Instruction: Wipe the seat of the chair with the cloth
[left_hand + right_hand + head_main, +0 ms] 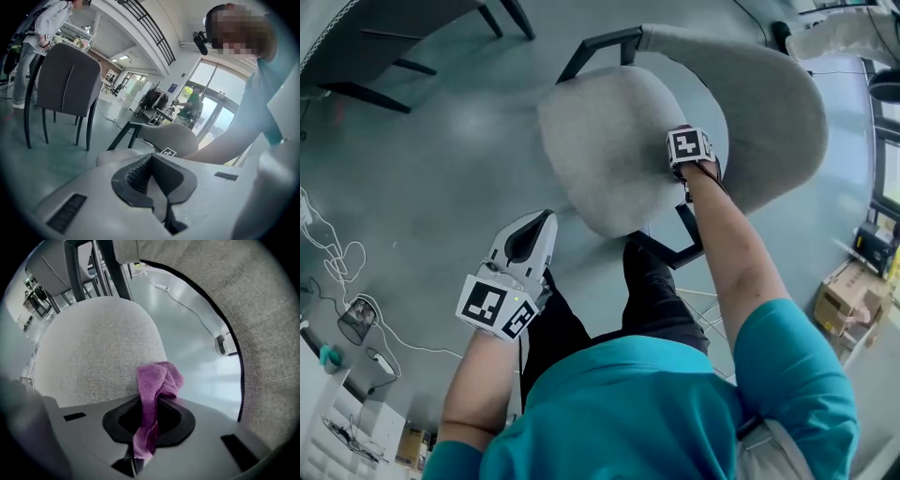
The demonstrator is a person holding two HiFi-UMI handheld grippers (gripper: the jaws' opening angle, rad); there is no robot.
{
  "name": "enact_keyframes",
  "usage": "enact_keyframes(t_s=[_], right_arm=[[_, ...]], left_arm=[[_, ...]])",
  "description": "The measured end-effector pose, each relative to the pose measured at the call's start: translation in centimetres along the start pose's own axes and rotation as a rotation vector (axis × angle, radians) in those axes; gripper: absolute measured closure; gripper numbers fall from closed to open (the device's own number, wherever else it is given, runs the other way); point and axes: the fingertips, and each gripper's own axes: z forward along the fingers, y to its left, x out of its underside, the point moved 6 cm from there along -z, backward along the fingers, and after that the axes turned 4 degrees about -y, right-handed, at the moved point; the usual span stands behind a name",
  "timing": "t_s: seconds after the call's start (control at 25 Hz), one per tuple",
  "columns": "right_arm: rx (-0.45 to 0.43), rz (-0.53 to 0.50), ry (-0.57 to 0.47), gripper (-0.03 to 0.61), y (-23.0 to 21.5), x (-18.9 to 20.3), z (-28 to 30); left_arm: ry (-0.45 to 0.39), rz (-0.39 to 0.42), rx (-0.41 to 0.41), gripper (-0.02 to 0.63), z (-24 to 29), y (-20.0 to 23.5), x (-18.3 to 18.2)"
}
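Your right gripper (pixel 151 405) is clamping the cloth (pixel 158 379) at the seat's (pixel 93 348) edge, the seat spreading ahead-left of its jaws, while your left gripper (pixel 151 169) is hanging closed, empty, farther off.

Your right gripper (pixel 149 414) sits at the seat's (pixel 600 131) right edge, cloth (pixel 157 379) between its jaws and against the seat, backrest (pixel 769 103) beyond; your left gripper (pixel 531 236) hangs left, nearer you, over floor (pixel 422 169).
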Motion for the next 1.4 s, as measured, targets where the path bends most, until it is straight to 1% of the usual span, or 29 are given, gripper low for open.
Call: enact_keyframes(t_s=[0.04,0.16,0.28,0.36,0.52,0.6,0.8,0.92,1.08,1.2,1.32,1.4], right_arm=[[-0.004,-0.004,-0.003,0.531,0.5,0.0,0.0],[0.020,-0.014,0.000,0.531,0.9,0.1,-0.1],[0.009,-0.016,-0.001,0.531,1.4,-0.1,-0.3],[0.015,-0.018,0.002,0.531,1.9,0.0,-0.7],[-0.025,-0.020,-0.002,0.531,4.1,-0.2,-0.7],[-0.031,-0.025,-0.001,0.531,5.1,-0.4,-0.6],[-0.016,-0.054,-0.016,0.531,6.1,-0.8,-1.4],[0.002,-0.067,-0.011,0.531,6.8,-0.7,-1.7],[-0.033,-0.047,0.022,0.531,8.3,0.0,-1.1],[-0.020,-0.067,0.011,0.531,8.8,-0.3,-1.8],[-0.040,-0.060,0.019,0.531,9.7,-0.1,-1.4],[-0.051,-0.080,0.000,0.531,10.8,-0.4,-1.8]], left_arm=[[-0.001,0.003,-0.004,0.618,-0.3,0.2,0.1],[-0.001,0.027,-0.008,0.618,-1.1,0.8,0.2],[-0.010,0.039,-0.016,0.618,-1.9,1.3,0.1],[-0.015,0.034,-0.021,0.618,-2.3,1.5,0.2],[-0.018,0.027,-0.023,0.618,-3.0,2.1,0.4],[-0.022,0.031,-0.024,0.618,-3.3,2.5,0.3],[-0.042,0.038,-0.037,0.618,-4.4,2.6,0.1],[-0.056,0.025,-0.049,0.618,-5.3,3.0,0.1],[-0.071,0.017,-0.058,0.618,-6.2,3.3,0.4],[-0.079,0.016,-0.065,0.618,-7.0,3.5,0.6],[-0.089,0.009,-0.073,0.618,-7.7,3.7,0.8],[-0.096,0.005,-0.076,0.618,-8.1,3.8,1.0]])
